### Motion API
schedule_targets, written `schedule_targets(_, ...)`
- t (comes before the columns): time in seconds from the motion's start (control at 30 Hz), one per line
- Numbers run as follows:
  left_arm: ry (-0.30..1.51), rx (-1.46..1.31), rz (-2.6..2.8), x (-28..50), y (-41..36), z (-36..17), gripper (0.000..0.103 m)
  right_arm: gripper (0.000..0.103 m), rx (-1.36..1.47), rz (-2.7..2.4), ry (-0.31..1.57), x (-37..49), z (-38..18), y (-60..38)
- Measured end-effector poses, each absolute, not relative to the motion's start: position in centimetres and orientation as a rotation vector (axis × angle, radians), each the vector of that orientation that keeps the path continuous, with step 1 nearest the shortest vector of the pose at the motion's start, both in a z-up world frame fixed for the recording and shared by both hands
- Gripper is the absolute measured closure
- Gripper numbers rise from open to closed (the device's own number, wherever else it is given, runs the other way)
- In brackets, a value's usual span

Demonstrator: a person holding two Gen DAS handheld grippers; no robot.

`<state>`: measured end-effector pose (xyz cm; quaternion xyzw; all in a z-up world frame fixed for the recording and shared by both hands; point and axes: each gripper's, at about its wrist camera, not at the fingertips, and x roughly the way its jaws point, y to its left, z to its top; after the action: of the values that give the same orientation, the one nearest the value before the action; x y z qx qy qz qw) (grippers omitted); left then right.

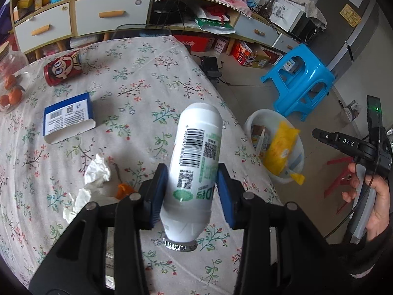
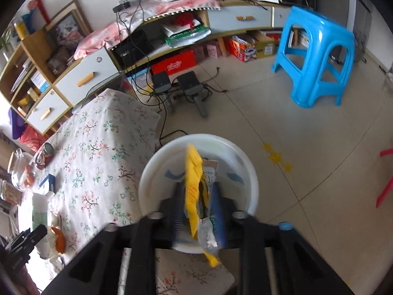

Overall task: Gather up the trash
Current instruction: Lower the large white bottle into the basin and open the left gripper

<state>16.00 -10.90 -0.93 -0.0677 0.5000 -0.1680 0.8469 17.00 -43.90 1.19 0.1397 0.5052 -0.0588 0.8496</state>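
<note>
My left gripper (image 1: 190,191) is shut on a white bottle with green print and barcodes (image 1: 196,157), held bottom-up above the floral tablecloth (image 1: 137,78). My right gripper (image 2: 199,211) is above the white basin (image 2: 248,172) on the floor; a yellow snack wrapper (image 2: 192,184) stands between its blue pads, which look slightly apart, with motion blur. In the left wrist view the basin (image 1: 250,120) holds the yellow wrapper (image 1: 280,147) and a small carton. Crumpled tissues (image 1: 97,169), orange peel (image 1: 122,189), a blue-white box (image 1: 67,115) and a red cartoon can (image 1: 62,67) lie on the table.
A glass bowl of oranges (image 1: 9,91) sits at the table's left edge. A blue plastic stool (image 2: 316,56) stands on the tiled floor beyond the basin. Speakers and cables (image 2: 181,86) lie by the shelf unit. Red stool legs (image 2: 385,186) are at right.
</note>
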Motion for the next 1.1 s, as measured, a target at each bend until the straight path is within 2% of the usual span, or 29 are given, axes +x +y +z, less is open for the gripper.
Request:
schedule_targets(0.03,1.057,-0.131,-0.359,16.1,-11.5,-0.9,0.061,0.040,0.305,-0.127,1.046,16.6,1.5,-44.4)
schedule_targets(0.07,1.059,-0.119,-0.365,16.3,-12.1,-0.9,0.061,0.035,0.306,-0.129,1.034,16.3,1.7,-44.6)
schedule_targets(0.13,1.065,-0.097,-0.379,16.5,-13.4,-1.0,0.061,0.035,0.289,-0.127,1.023,15.7,2.0,-45.2)
schedule_targets(0.27,1.081,-0.062,-0.417,17.0,-16.4,-1.3,0.061,0.025,0.271,-0.162,1.032,14.6,1.7,-46.7)
schedule_targets(0.63,1.125,0.021,-0.506,18.9,-24.9,-3.2,0.061,0.024,0.284,-0.202,1.064,12.0,0.9,-50.6)
schedule_targets(0.97,1.121,0.038,-0.549,20.5,-28.3,-4.2,0.060,0.023,0.313,-0.199,1.059,11.8,1.1,-51.7)
schedule_targets(1.0,1.113,0.036,-0.552,20.5,-28.3,-4.1,0.059,0.023,0.314,-0.197,1.060,11.8,1.1,-51.7)
schedule_targets(1.03,1.115,0.035,-0.547,20.6,-28.3,-4.1,0.051,0.023,0.314,-0.197,1.060,11.8,1.1,-51.7)
schedule_targets(1.07,1.114,0.033,-0.532,20.8,-28.1,-4.1,0.036,0.023,0.313,-0.197,1.061,11.8,1.1,-51.6)
schedule_targets(1.1,1.104,0.034,-0.513,20.7,-27.9,-4.0,0.029,0.023,0.312,-0.196,1.061,11.9,1.1,-51.6)
